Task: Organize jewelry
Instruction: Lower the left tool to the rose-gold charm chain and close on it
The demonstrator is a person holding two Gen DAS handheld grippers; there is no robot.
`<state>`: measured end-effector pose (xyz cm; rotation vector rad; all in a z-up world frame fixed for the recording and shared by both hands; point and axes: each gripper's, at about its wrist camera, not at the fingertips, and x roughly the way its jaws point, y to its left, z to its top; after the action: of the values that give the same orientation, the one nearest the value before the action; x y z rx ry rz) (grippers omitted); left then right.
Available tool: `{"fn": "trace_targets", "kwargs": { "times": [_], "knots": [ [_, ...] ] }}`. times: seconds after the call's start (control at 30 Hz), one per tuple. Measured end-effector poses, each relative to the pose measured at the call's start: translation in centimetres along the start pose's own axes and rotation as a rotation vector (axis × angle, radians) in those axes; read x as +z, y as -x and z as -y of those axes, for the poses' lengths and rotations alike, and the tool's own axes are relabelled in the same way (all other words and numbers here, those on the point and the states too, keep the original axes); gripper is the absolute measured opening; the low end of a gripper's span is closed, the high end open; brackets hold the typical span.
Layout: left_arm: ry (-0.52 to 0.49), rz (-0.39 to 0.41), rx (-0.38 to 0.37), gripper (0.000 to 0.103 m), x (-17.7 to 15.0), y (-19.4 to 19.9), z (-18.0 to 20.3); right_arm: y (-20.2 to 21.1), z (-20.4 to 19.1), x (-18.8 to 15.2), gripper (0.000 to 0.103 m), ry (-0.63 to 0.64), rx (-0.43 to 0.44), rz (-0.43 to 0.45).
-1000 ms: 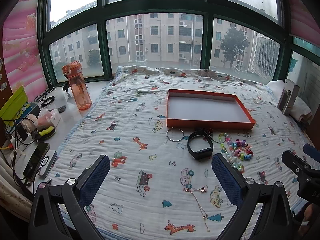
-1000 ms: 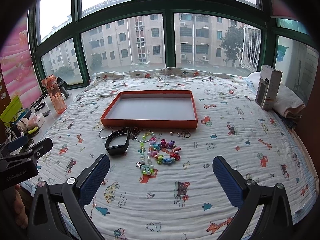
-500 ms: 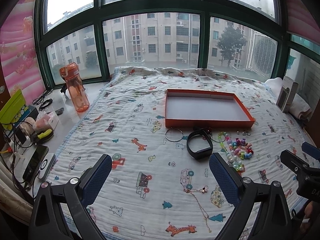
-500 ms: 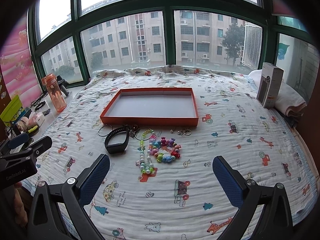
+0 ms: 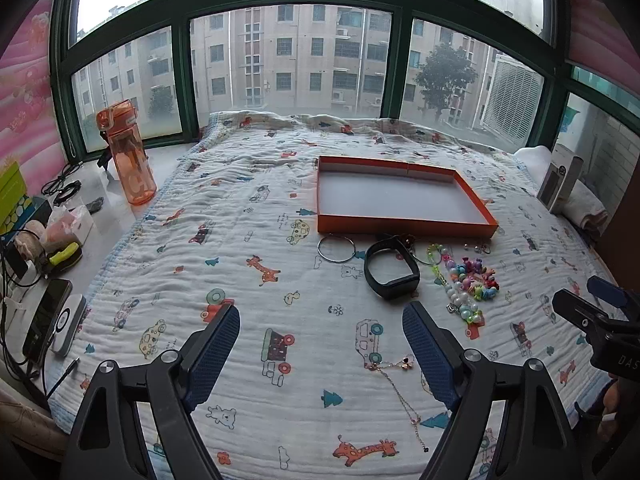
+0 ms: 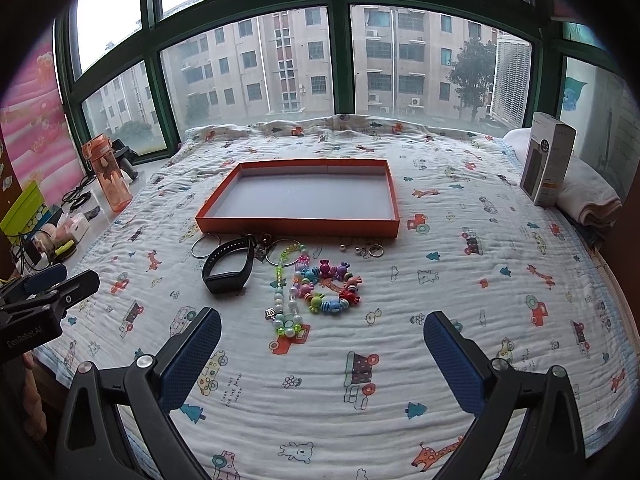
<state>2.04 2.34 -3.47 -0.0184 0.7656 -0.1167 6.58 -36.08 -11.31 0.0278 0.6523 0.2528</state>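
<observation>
An empty orange tray (image 5: 404,227) (image 6: 298,226) lies on the printed bedspread. In front of it lie a silver hoop (image 5: 336,249) (image 6: 201,247), a black wristband (image 5: 392,267) (image 6: 228,266), a colourful bead bracelet (image 5: 474,276) (image 6: 330,288), a green and white bead string (image 6: 286,312), small rings (image 6: 370,251) and a thin gold necklace (image 5: 398,384). My left gripper (image 5: 320,330) is open and empty, hovering above the bedspread just short of the wristband. My right gripper (image 6: 322,338) is open and empty, hovering just short of the beads.
An orange water bottle (image 5: 127,152) (image 6: 106,178), cables, a phone (image 5: 46,320) and clutter sit on the ledge at the left. A white box (image 6: 548,164) (image 5: 560,178) and folded towels (image 6: 588,196) stand at the right edge. Windows rise behind the bed.
Both grippers have moved slightly forward and lower toward the jewelry, which looks a little closer. The jaws stay open. Nothing on the bed has moved.
</observation>
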Motion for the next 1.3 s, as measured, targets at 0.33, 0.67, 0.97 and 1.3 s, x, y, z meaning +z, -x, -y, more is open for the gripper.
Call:
{"fn": "trace_targets", "kwargs": {
  "times": [0.33,0.67,0.97,1.3],
  "knots": [
    [-0.135,-0.065,-0.172,0.058,-2.4,-2.7,2.5,-1.5,0.5,-0.5,0.103,-0.007,0.027,-0.044],
    [-0.252,-0.174,-0.327,0.030,-4.2,-7.8,6.0,-3.0,1.4,-0.8,0.103,-0.029,0.026,-0.084],
    [-0.308,-0.224,-0.339,0.021,-4.7,-10.0,7.0,-4.4,1.6,-1.1,0.103,-0.032,0.037,-0.121],
    [-0.312,-0.244,-0.332,0.017,-5.2,-10.9,7.0,-5.1,2.0,-1.2,0.103,-0.042,0.037,-0.135]
  ]
}}
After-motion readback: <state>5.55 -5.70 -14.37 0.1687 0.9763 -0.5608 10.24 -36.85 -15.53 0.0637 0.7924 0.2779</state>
